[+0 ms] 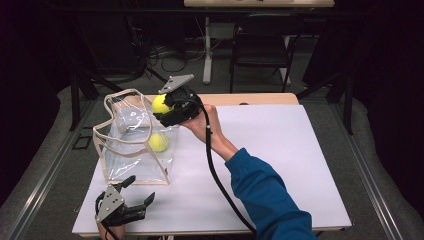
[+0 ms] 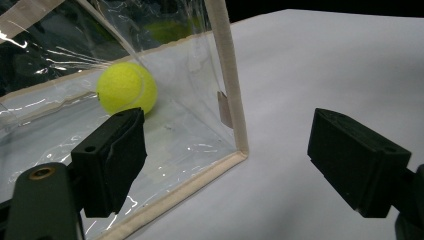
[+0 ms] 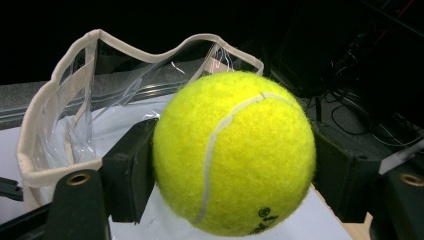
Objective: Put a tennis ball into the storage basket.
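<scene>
A clear plastic bag (image 1: 127,152) with cream trim stands open on the white table (image 1: 280,165) at the left. One yellow tennis ball (image 1: 159,142) lies inside it, against the right wall; it also shows through the plastic as the ball (image 2: 126,88) in the left gripper view. My right gripper (image 1: 162,107) is shut on a second tennis ball (image 1: 160,103) and holds it above the bag's right rim; that ball (image 3: 234,152) sits squeezed between both jaws. My left gripper (image 1: 139,191) rests open near the table's front left corner, just in front of the bag (image 2: 150,130), with nothing between its jaws.
The right gripper's cable (image 1: 220,185) trails across the table along a blue sleeve (image 1: 265,195). White table surface stretches to the right of the bag. A folding chair (image 1: 262,45) and a table leg (image 1: 207,50) stand on the floor beyond the table's far edge.
</scene>
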`<control>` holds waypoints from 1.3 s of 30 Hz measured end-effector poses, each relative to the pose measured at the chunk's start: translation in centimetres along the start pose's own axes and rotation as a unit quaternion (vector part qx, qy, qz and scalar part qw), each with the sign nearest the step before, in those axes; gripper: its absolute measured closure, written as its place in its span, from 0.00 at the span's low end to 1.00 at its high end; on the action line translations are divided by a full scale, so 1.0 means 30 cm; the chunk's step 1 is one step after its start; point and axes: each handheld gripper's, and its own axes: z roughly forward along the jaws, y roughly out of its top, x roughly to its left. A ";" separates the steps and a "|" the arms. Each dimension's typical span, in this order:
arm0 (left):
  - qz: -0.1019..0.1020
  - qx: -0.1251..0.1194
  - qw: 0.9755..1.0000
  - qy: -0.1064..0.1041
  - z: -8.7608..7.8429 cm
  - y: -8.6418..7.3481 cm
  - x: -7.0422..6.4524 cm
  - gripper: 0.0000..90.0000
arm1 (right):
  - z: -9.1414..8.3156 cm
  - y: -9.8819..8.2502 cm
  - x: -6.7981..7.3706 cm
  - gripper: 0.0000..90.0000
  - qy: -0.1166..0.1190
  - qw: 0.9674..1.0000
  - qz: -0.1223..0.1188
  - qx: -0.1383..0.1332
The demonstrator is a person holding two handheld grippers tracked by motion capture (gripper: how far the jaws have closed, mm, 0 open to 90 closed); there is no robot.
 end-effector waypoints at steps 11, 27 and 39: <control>-0.002 0.000 1.000 0.000 0.001 0.000 0.000 0.18 | 0.006 0.023 0.009 0.29 0.000 1.000 -0.004 -0.011; -0.003 0.000 1.000 -0.002 0.001 -0.001 0.000 0.18 | 0.021 0.040 0.012 0.29 0.002 1.000 -0.010 -0.012; -0.001 -0.001 1.000 0.000 -0.002 -0.001 0.001 0.18 | 0.040 0.068 0.031 0.29 0.009 1.000 -0.016 -0.020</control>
